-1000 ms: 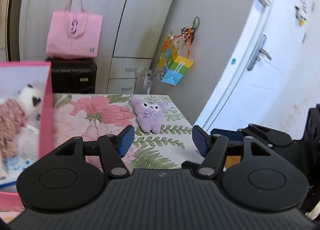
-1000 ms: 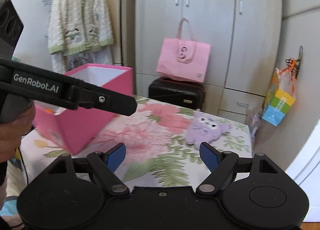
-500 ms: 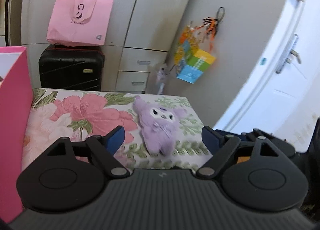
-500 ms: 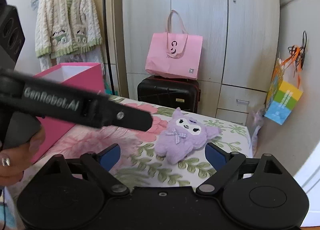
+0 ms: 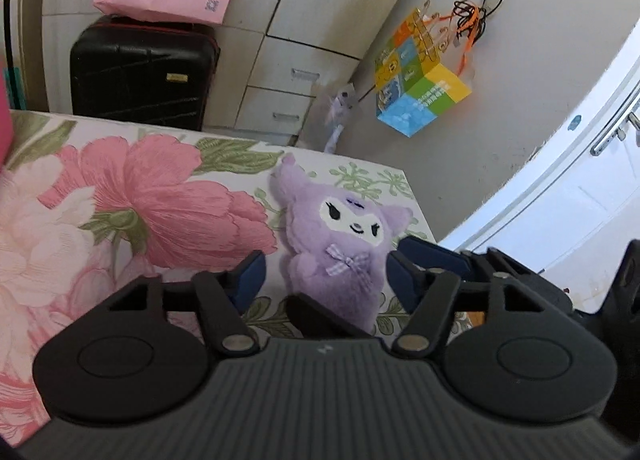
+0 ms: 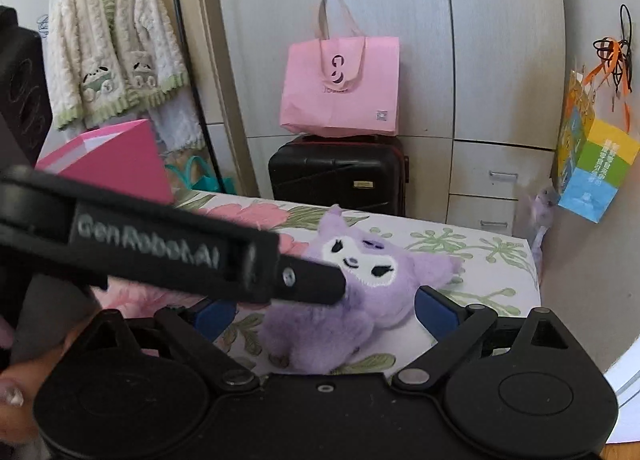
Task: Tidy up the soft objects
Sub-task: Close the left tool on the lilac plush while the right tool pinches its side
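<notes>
Both grippers have come down closer to the purple plush toy [image 5: 340, 256], which is lying on the floral bedspread [image 5: 160, 199] near its far corner. Left gripper [image 5: 326, 274] is closing, pads not pressing the toy between them; right gripper [image 6: 326, 310] is standing wide around it. Left gripper's arm is hiding part of the toy's face, and its feet are cut off.
</notes>
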